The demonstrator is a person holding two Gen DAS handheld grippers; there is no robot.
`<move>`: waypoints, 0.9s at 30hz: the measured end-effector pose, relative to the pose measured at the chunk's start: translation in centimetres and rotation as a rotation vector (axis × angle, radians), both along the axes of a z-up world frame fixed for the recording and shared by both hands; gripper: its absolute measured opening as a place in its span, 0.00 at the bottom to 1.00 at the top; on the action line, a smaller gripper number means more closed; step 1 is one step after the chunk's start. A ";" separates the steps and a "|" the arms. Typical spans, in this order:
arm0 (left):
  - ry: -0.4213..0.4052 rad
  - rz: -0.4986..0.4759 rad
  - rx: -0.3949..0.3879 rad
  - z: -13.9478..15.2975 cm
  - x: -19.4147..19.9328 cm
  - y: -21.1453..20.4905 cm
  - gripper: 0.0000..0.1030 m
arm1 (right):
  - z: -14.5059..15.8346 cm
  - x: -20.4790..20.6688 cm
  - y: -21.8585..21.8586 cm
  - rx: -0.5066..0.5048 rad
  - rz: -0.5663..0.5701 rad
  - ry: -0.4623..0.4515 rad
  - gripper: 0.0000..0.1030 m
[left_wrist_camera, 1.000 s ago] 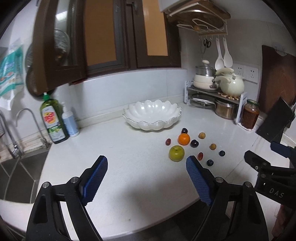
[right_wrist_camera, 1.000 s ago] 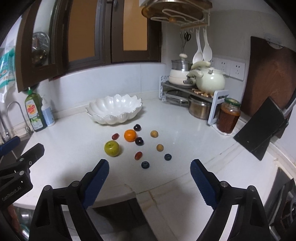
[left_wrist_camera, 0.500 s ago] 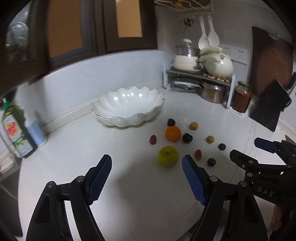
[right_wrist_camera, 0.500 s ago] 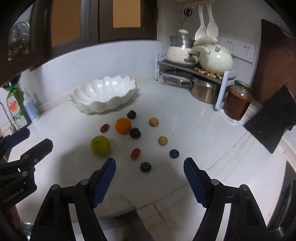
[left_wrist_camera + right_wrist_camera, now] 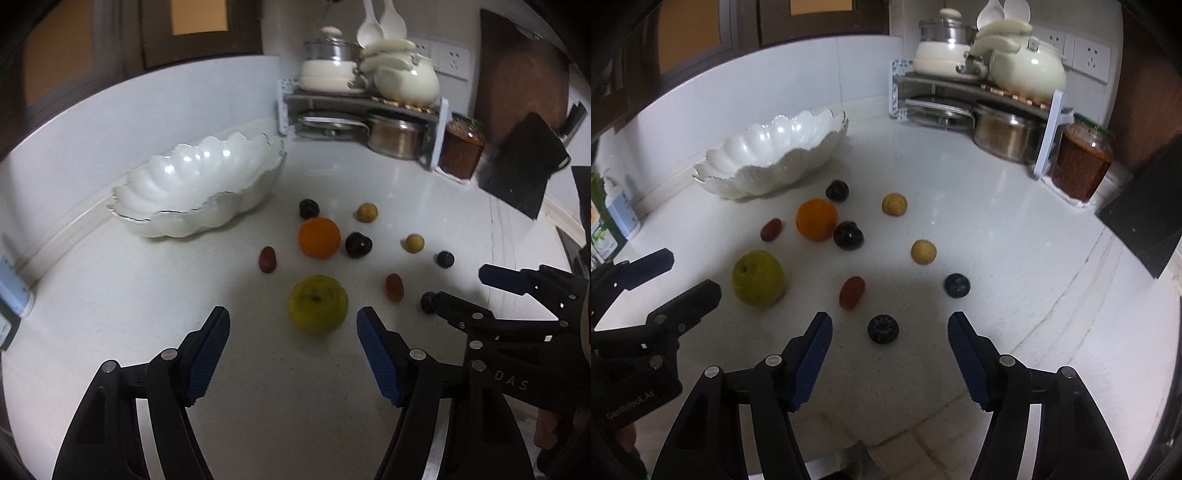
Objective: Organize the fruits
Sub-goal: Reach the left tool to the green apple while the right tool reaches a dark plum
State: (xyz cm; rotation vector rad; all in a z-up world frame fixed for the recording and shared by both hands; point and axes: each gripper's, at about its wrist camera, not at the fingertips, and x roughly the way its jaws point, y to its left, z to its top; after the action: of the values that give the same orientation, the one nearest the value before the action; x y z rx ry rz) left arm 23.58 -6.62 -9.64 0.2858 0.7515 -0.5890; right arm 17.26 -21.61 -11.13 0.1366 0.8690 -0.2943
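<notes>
Loose fruit lies on the white counter: a green apple (image 5: pixel 317 304) (image 5: pixel 759 278), an orange (image 5: pixel 319 237) (image 5: pixel 816 219), two dark plums (image 5: pixel 358 244), two red grapes (image 5: pixel 851 291), two yellow longans (image 5: pixel 923 252) and two blueberries (image 5: pixel 883 329). An empty white scalloped bowl (image 5: pixel 199 184) (image 5: pixel 772 153) stands behind them. My left gripper (image 5: pixel 293 338) is open, just short of the apple. My right gripper (image 5: pixel 890 341) is open, just short of the near blueberry.
A rack (image 5: pixel 979 92) with pots and a cream kettle stands at the back right, with a jar of red sauce (image 5: pixel 1080 162) beside it. A dark board (image 5: pixel 521 162) leans at the right. Bottles (image 5: pixel 613 218) stand at the far left.
Both grippers have moved forward and down toward the fruit. The left one has closed in on the apple, the right one on the near blueberry. Both stay open.
</notes>
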 end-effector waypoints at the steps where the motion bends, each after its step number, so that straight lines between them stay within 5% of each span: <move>1: 0.006 -0.013 0.002 -0.3 0.3 -0.3 0.67 | -0.3 0.2 0.0 0.002 -0.001 0.006 0.62; 19: 0.056 -0.102 -0.018 -3.1 2.7 -2.8 0.62 | -2.9 1.4 0.0 0.015 -0.023 0.043 0.48; 27: 0.084 -0.105 -0.013 -3.9 3.4 -3.3 0.51 | -3.4 1.9 0.1 0.000 -0.020 0.054 0.30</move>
State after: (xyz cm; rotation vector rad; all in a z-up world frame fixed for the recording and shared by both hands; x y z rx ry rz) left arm 26.93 -9.93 -13.57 0.2914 0.8171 -0.7083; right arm 19.17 -21.48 -14.52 0.1381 0.9213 -0.3174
